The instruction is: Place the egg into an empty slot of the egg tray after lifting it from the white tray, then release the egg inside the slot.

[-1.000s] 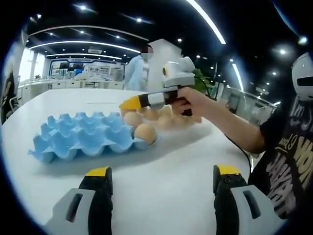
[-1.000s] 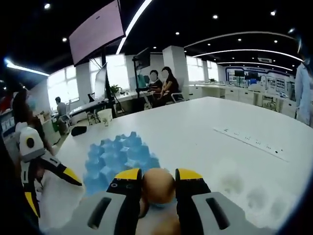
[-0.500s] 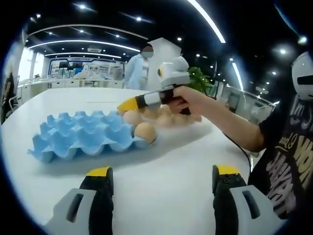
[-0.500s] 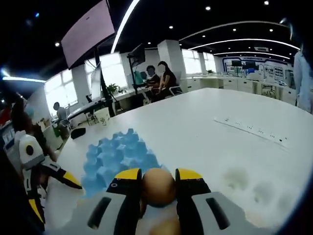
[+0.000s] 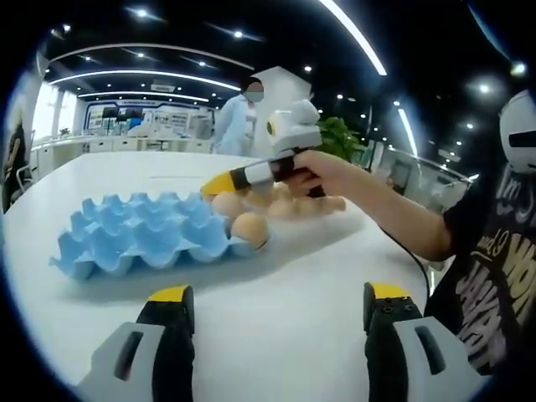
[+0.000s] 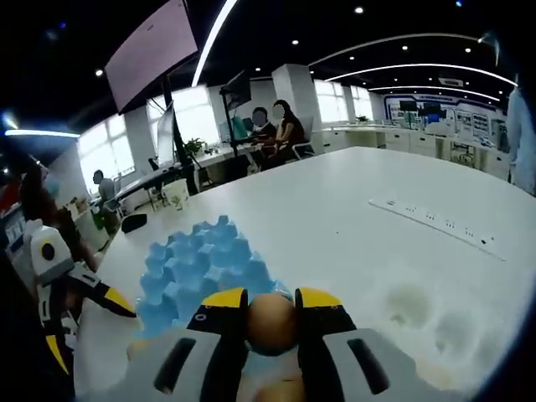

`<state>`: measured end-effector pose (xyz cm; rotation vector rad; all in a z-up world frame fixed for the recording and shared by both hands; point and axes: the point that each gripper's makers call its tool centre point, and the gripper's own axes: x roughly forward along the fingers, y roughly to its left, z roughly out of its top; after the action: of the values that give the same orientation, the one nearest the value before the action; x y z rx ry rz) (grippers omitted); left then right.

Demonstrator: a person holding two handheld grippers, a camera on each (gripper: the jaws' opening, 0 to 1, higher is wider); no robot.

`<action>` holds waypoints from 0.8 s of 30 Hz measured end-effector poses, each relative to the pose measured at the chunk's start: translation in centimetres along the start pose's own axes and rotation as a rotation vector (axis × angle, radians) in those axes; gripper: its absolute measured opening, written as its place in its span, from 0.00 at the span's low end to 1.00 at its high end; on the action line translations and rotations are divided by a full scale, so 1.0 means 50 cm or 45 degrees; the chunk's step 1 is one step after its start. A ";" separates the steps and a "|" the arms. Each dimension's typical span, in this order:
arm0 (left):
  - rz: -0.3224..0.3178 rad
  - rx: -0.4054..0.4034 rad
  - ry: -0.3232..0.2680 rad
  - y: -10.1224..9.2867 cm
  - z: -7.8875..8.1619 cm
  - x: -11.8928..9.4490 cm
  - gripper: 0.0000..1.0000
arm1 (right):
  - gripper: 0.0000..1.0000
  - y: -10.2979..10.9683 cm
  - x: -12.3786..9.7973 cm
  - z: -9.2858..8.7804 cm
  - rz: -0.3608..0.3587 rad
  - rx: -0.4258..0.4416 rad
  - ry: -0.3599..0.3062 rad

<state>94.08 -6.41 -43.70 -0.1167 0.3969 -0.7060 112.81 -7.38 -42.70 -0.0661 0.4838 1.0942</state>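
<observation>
The right gripper is clamping a brown egg between its jaws, just at 6 o'clock of the blue egg tray. The left gripper is hovering with jaws wide apart over the white table, holding nothing.

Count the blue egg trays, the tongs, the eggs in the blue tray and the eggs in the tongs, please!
Blue egg tray: 1
Tongs: 2 (left tongs, right tongs)
Egg in the blue tray: 1
Egg in the right tongs: 1
Total: 5
</observation>
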 end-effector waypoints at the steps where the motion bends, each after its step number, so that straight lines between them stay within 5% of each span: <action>1: 0.001 0.000 0.002 0.000 -0.001 -0.001 0.84 | 0.23 -0.002 0.001 0.000 0.000 0.001 0.002; 12: 0.006 0.005 0.000 -0.005 0.004 -0.001 0.85 | 0.27 -0.006 0.000 0.007 0.017 0.029 0.003; 24: 0.003 0.020 -0.001 -0.014 0.014 0.009 0.85 | 0.28 -0.012 -0.070 0.043 -0.018 -0.045 -0.054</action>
<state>94.24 -7.25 -43.04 -0.1021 0.3907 -0.7069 112.79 -9.97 -39.47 -0.0770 0.4255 1.0884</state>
